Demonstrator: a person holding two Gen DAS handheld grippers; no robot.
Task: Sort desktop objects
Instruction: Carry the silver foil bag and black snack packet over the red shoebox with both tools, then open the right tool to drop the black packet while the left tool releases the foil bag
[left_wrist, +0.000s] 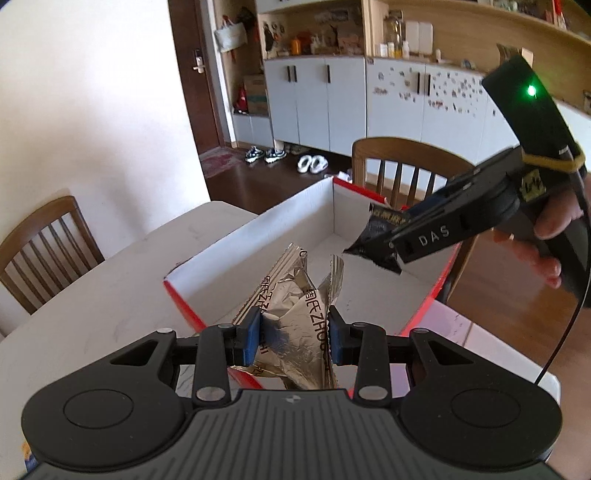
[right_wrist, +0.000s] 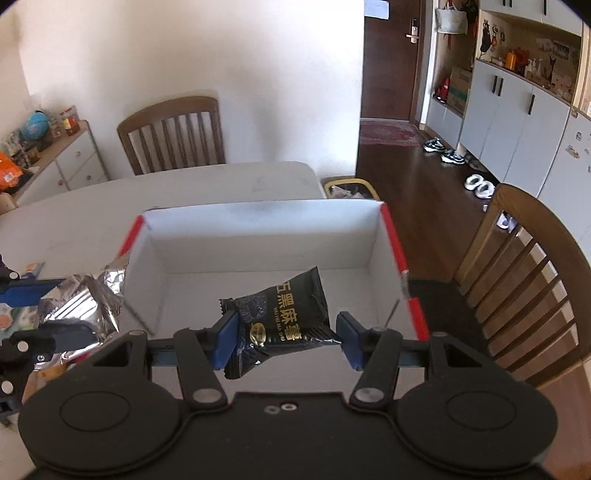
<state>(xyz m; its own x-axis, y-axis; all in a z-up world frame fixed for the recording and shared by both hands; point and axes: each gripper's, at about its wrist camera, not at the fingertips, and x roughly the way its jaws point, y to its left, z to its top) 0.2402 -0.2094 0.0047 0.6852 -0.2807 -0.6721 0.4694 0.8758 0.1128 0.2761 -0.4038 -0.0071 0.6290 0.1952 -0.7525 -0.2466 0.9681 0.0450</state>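
Open box (right_wrist: 258, 240), interior unobstructed

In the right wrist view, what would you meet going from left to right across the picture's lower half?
Silver foil packet → black snack packet → red box edge → wooden chair.

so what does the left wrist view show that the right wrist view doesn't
Only the left wrist view: the right tool seen whole from outside, with its green light and the hand gripping its handle.

Only the right wrist view: the gold lettering on the black snack packet, a side cabinet crowded with items, and a bin beyond the table.

Both: the white box with red edges on the table, the silver foil packet in the left tool, wooden chairs, shoes on the floor.
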